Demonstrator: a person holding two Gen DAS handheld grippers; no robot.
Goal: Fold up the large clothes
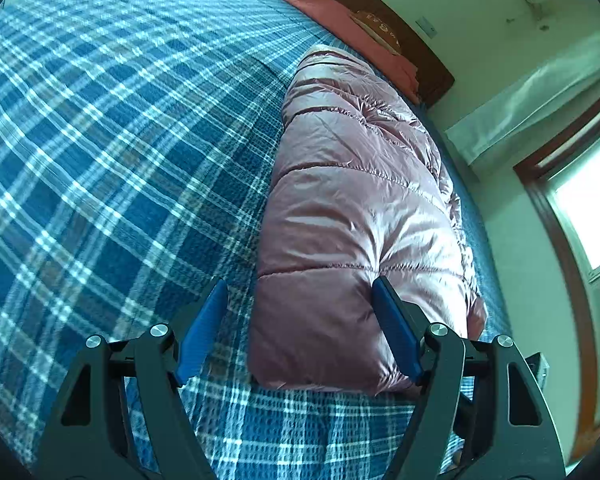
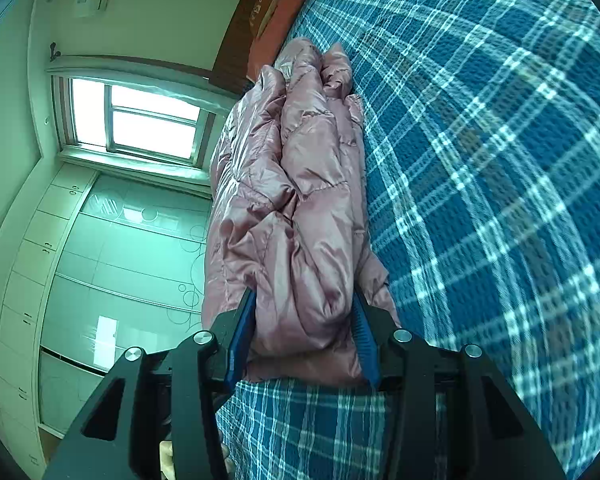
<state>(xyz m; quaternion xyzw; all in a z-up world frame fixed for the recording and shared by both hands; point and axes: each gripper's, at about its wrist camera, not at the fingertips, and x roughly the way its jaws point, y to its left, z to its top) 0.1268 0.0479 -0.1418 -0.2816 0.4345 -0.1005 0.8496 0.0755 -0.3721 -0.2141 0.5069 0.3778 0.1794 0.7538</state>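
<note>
Right gripper pinching bunched shiny pink quilted puffer jacket; left gripper spread, perhaps touching. Slippery padding could slide free, unfolding.

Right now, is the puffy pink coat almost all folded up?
Partly. The shiny pink quilted jacket already lies as a long narrow bundle on the blue plaid bedspread. The right gripper is clamping its bunched near end; the left gripper is open. Folding it shorter looks left.
</note>
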